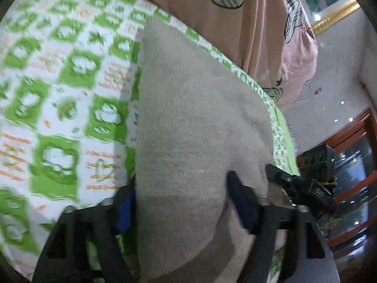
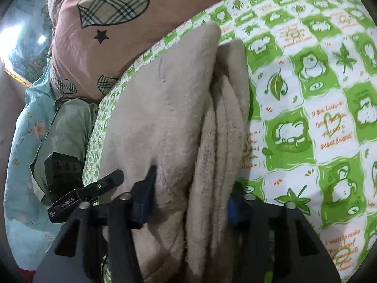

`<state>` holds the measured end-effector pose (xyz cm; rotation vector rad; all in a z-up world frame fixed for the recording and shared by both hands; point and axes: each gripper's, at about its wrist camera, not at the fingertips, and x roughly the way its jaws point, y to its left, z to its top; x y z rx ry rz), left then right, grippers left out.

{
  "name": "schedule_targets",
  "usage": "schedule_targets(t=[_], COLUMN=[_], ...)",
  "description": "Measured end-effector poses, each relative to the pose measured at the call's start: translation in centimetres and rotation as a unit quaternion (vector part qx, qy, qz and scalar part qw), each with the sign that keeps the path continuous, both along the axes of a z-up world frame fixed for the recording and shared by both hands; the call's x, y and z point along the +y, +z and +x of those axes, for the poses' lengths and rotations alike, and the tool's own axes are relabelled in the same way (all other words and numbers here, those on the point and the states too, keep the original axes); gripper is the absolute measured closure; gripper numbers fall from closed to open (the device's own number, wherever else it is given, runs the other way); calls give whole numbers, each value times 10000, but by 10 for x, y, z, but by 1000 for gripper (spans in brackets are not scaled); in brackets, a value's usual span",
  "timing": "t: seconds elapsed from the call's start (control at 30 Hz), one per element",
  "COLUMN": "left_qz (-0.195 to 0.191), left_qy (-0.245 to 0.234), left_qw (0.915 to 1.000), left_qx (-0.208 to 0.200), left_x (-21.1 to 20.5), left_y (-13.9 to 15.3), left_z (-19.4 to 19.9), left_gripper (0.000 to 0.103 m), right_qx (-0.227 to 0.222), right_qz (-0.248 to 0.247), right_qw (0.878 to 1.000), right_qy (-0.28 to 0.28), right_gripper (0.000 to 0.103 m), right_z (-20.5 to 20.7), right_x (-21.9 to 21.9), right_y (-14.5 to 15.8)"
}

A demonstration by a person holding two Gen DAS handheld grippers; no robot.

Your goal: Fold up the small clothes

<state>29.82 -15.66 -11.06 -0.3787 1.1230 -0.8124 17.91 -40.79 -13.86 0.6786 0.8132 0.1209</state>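
My left gripper (image 1: 181, 202) is closed on the beige fleece garment (image 1: 188, 122): its blue-padded fingers (image 1: 242, 207) sit on either side of the cloth, with the fabric bunched between them and filling the whole gap. In the left wrist view, the garment extends forward from the jaws as one broad rounded panel lying on the green-and-white patterned sheet (image 1: 59, 94). To the left of the panel the sheet lies flat and uncovered out to the frame edge; this view is blurred. To the right, the garment's edge runs close to the edge of the bed, where the tip of my right gripper (image 1: 304, 184) shows just beside the cloth. Beyond the far edge of the sheet lies a pink cover with plaid hearts (image 1: 278, 47). My right gripper (image 2: 188, 202) is likewise clamped on the beige fleece garment (image 2: 165, 108), and several stacked folds (image 2: 223, 127) pass between the two pads. In the right wrist view, my left gripper (image 2: 89, 191) appears at the left, touching the cloth near the bed edge, with a light blue floral fabric (image 2: 26, 141) behind it. To the right of the folds, the patterned sheet (image 2: 306, 94) lies uncovered out to the frame edge.
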Motion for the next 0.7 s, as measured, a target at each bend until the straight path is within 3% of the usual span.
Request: schedule_targets(t=[0.1, 0.2, 0.43, 0.6, 0.7], left_qz=[-119, -186, -355, -211, -18], left_qy=[-23, -61, 38, 253, 402], left_qw=[9999, 9992, 9965, 9953, 9957], left_qx=[-120, -336, -762, -915, -839], left_x=[-1, 1, 38, 78, 99], left_y=[2, 16, 54, 63, 53], left_z=[-2, -15, -64, -99, -116], left_gripper=[57, 64, 66, 66, 66], right_qx=[-131, -220, -561, -361, -137], right_qz=[-20, -83, -57, -119, -221], right_qw=[9999, 9996, 9967, 9950, 9955], right_qy=[46, 128, 580, 928, 912], right_gripper=[64, 66, 68, 68, 68], right_z=[-7, -15, -33, -33, -34], right_x=[5, 13, 52, 89, 99], right_y=[11, 22, 42, 24, 5])
